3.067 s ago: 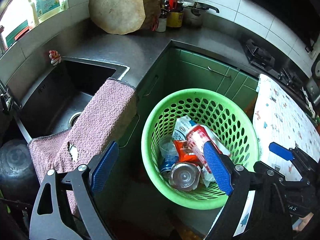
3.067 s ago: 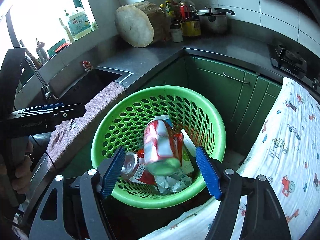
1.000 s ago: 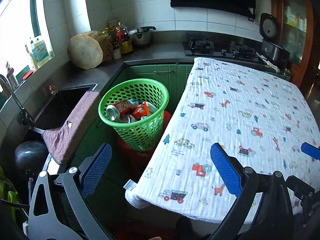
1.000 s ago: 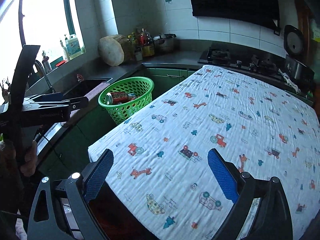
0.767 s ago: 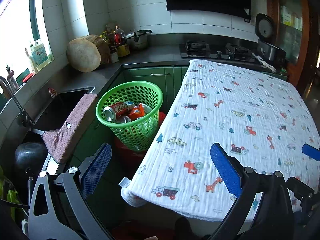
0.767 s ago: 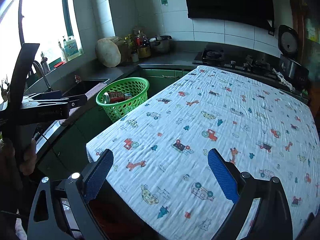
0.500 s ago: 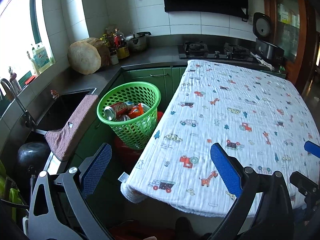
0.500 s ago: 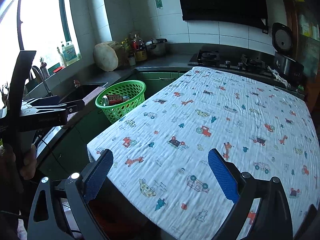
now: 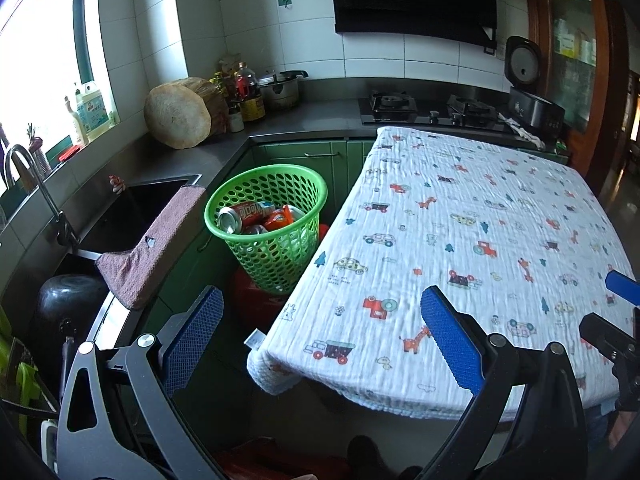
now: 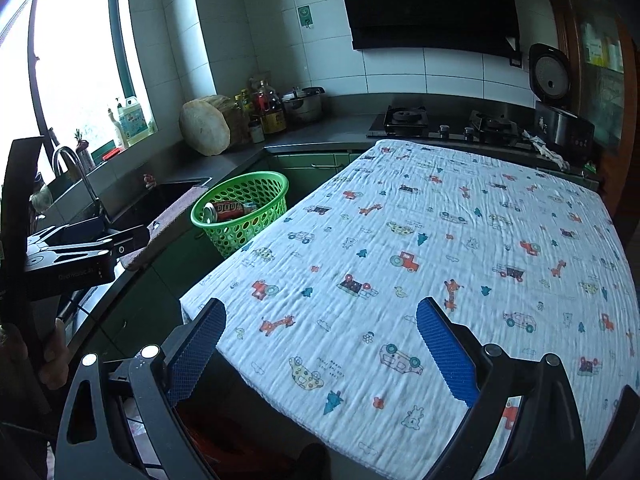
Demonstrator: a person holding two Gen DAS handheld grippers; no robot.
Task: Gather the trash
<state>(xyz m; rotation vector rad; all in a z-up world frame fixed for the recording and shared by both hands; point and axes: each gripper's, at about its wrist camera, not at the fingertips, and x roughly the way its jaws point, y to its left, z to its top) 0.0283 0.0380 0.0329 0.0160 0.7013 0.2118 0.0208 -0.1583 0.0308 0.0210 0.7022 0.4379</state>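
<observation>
A green perforated basket stands on a red stool beside the green cabinets, left of the table. Inside it lie a red soda can, an orange wrapper and other trash. My left gripper is open and empty, held back near the table's front left corner, well away from the basket. My right gripper is open and empty too, hovering over the near edge of the table. The table carries a white cloth printed with cartoon vehicles and animals, with no trash on it.
A steel sink with a pink towel draped over its edge lies to the left. A wooden chopping block, bottles and a pot line the back counter. Gas hob and rice cooker stand behind the table.
Both grippers have pulled far back from above the basket, where the red can was dropped, to the table's near side. Over the last second they drifted a little further back.
</observation>
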